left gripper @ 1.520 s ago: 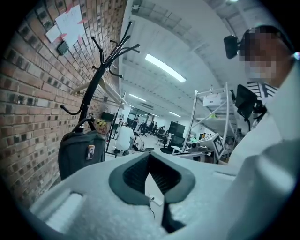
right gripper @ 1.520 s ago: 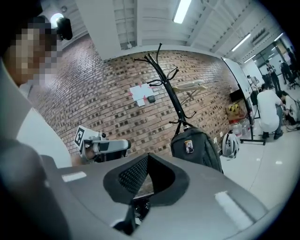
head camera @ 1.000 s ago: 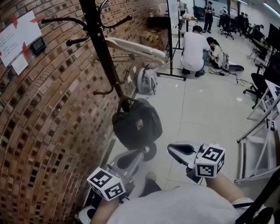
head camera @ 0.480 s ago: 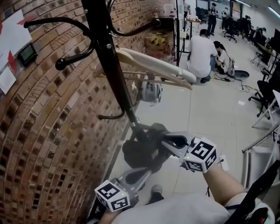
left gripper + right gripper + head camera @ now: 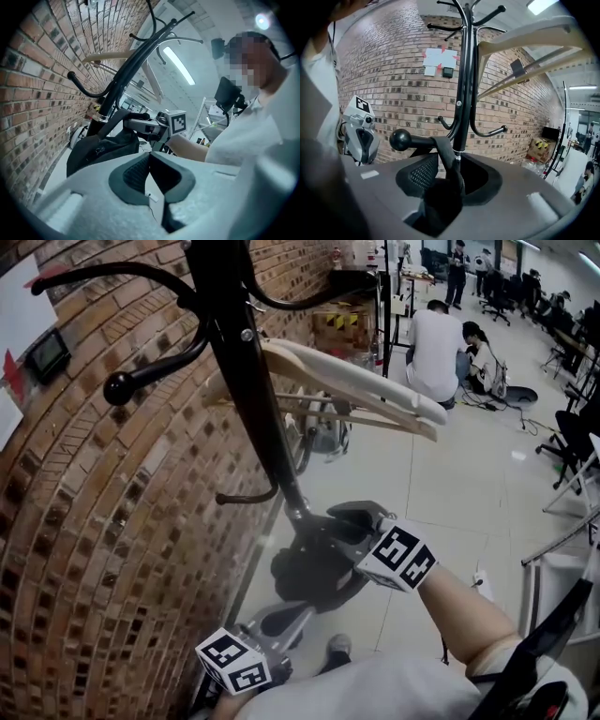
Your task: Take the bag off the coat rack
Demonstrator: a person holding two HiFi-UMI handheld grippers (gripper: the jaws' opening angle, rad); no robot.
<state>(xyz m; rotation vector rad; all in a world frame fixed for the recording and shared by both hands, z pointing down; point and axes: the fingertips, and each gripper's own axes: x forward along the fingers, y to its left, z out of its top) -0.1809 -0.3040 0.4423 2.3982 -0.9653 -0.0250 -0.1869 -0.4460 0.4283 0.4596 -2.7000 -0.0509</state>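
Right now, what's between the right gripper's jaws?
The bag strap, hung on the hook, sits between the right gripper's opening jaws; the right gripper view shows it.

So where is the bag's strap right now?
In the right gripper view, the bag strap hangs over a ball-tipped hook left of the coat rack pole, and runs down between the opening jaws of the right gripper.
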